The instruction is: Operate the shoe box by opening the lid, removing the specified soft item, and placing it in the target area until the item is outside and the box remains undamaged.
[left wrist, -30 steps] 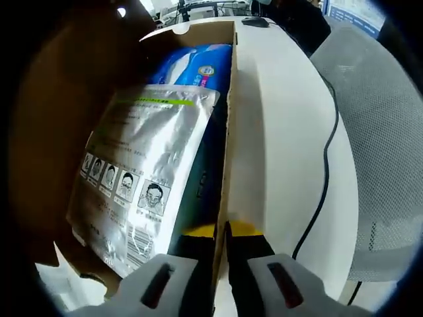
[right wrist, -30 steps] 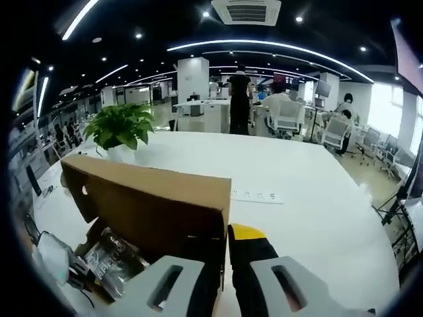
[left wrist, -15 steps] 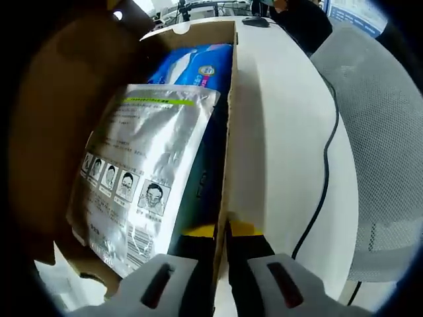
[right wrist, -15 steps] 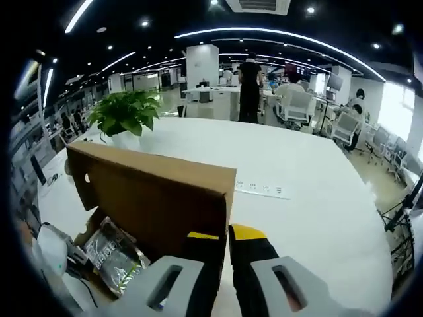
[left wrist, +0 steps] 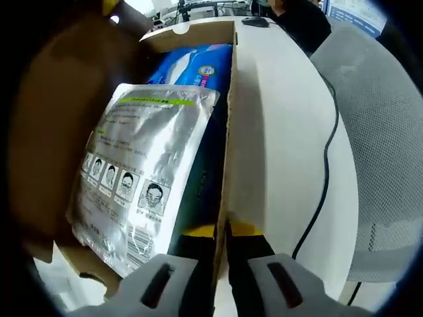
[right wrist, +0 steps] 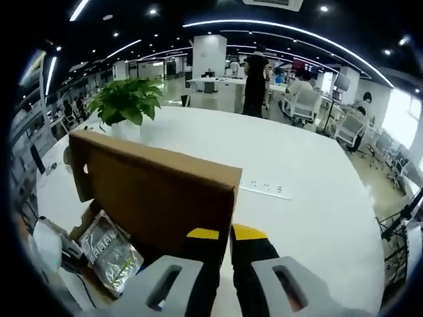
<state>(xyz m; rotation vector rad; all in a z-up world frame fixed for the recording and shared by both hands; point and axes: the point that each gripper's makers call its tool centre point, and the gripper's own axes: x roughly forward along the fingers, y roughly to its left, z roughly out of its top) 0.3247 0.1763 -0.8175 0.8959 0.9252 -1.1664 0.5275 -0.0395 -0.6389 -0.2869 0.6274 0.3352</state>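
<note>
The brown cardboard shoe box point(left wrist: 228, 132) lies open on a white table. A silver pouch printed with mask-wearing drawings point(left wrist: 142, 172) lies on top inside it, over a blue-and-white soft pack point(left wrist: 198, 63). My left gripper point(left wrist: 222, 231) is shut on the box's thin side wall. The raised lid point(left wrist: 53, 119) stands to the left of the contents. In the right gripper view my right gripper point(right wrist: 226, 234) is shut on the edge of that lid point(right wrist: 158, 198), and the silver pouch point(right wrist: 109, 254) shows below it at the left.
A black cable point(left wrist: 327, 172) runs across the white table point(left wrist: 284, 132), with a grey mesh chair point(left wrist: 383, 145) beyond its edge. A potted plant point(right wrist: 125, 105) and a white power strip point(right wrist: 264, 190) sit on the table behind the lid. People stand far back in the office.
The lid has swung slightly further open in the right gripper's hold, showing more of the silver pouch. The left gripper holds the box wall as before.
</note>
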